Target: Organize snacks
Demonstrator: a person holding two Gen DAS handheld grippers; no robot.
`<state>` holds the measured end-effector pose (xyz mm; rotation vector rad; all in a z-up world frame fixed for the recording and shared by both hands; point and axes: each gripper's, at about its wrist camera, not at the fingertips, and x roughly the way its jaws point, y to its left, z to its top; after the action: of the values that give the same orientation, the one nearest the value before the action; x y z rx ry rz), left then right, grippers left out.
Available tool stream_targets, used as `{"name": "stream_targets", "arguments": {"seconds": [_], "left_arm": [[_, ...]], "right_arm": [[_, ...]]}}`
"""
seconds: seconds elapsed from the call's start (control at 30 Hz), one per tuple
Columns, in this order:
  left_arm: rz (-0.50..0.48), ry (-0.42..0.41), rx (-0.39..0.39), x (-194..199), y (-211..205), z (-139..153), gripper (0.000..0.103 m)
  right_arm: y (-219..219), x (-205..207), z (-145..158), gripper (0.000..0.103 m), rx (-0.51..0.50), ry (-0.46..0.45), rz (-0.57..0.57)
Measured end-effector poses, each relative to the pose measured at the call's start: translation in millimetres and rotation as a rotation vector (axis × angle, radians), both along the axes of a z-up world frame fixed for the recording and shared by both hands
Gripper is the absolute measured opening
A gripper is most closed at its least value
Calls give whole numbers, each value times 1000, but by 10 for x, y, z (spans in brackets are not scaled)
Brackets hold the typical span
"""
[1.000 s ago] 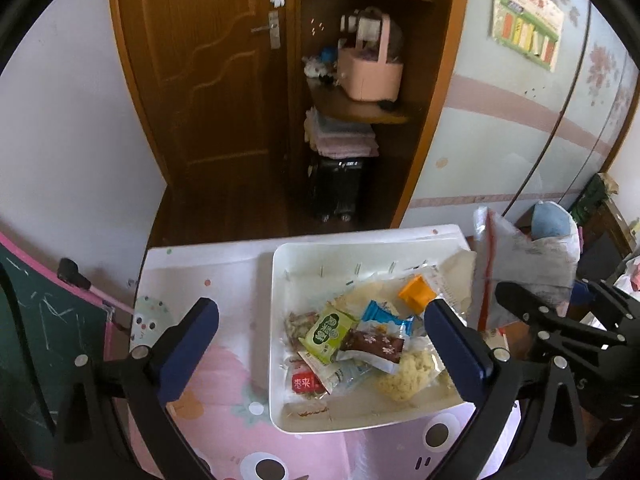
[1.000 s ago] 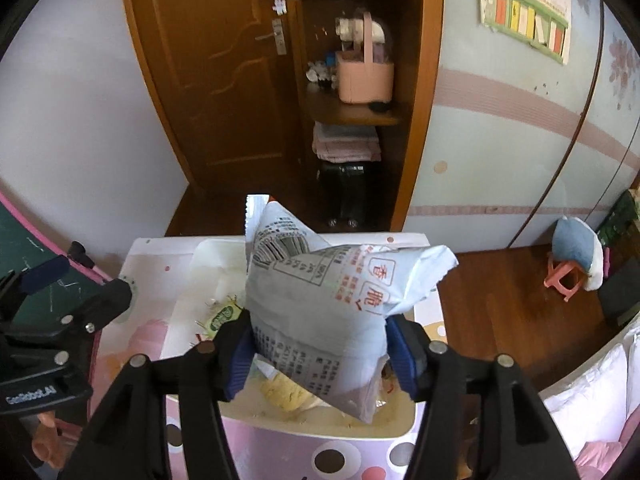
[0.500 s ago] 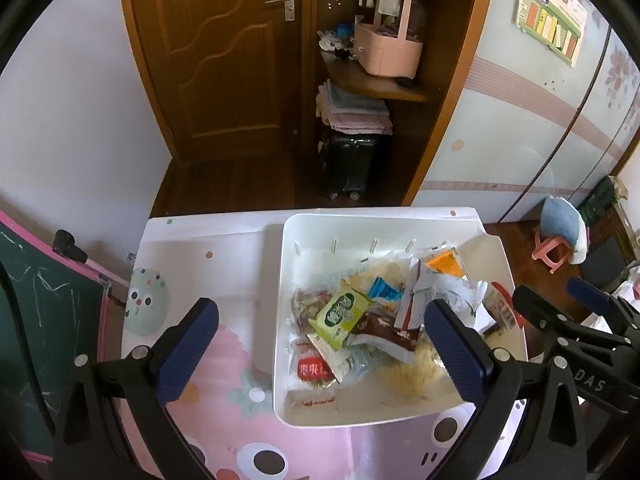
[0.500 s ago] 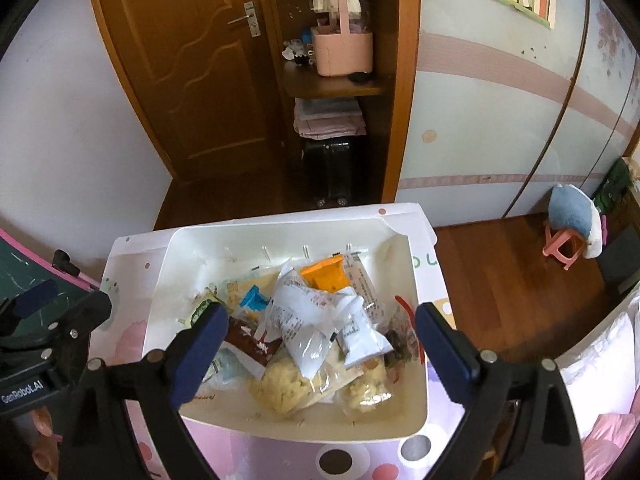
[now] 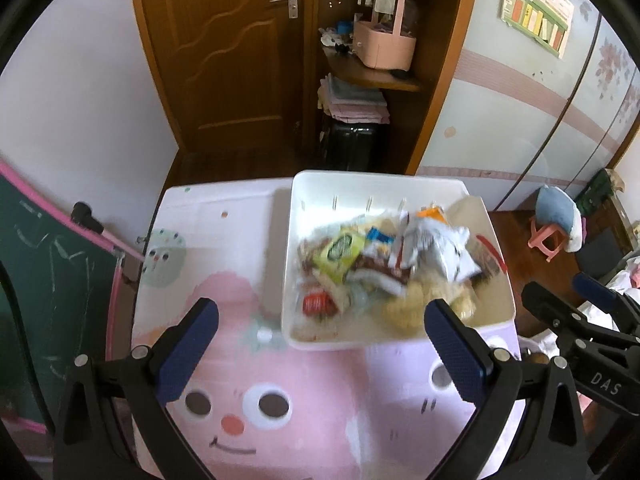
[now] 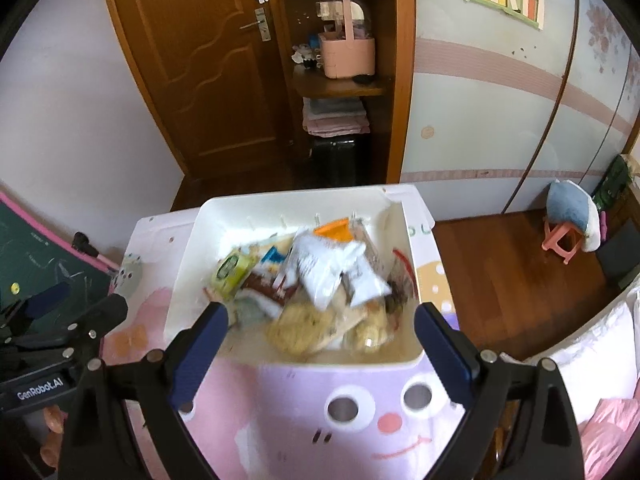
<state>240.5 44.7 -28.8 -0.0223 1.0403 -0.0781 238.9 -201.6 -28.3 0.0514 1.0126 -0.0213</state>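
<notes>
Snacks [image 6: 320, 276] heaped in white bin [image 6: 188, 256] on pink table; left gripper [image 5: 320, 344] and right gripper [image 6: 320, 344] spread, empty, above near rim; best clear rim without bumping it, then scan table for strays

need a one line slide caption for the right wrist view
Open right claw above a white bin piled with snack packets, a white bag on top, on a pink cartoon table.

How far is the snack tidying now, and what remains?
Done: the snack packets, with the white bag on top, lie piled in the white bin. In hand: nothing; the left gripper and right gripper have open, empty jaws. Left: no loose snack shows on the pink table mat.
</notes>
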Motion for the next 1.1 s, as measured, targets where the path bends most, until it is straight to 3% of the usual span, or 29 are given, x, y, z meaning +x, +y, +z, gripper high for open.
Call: {"name": "stream_targets", "arguments": {"seconds": [0.57, 1.1], "left_arm": [[60, 15, 0, -1486, 105, 264, 102], [79, -32, 36, -1846, 47, 452, 102]], "right_arm": [[104, -1254, 302, 95, 27, -14, 2], [231, -1716, 494, 95, 14, -57, 59]]}}
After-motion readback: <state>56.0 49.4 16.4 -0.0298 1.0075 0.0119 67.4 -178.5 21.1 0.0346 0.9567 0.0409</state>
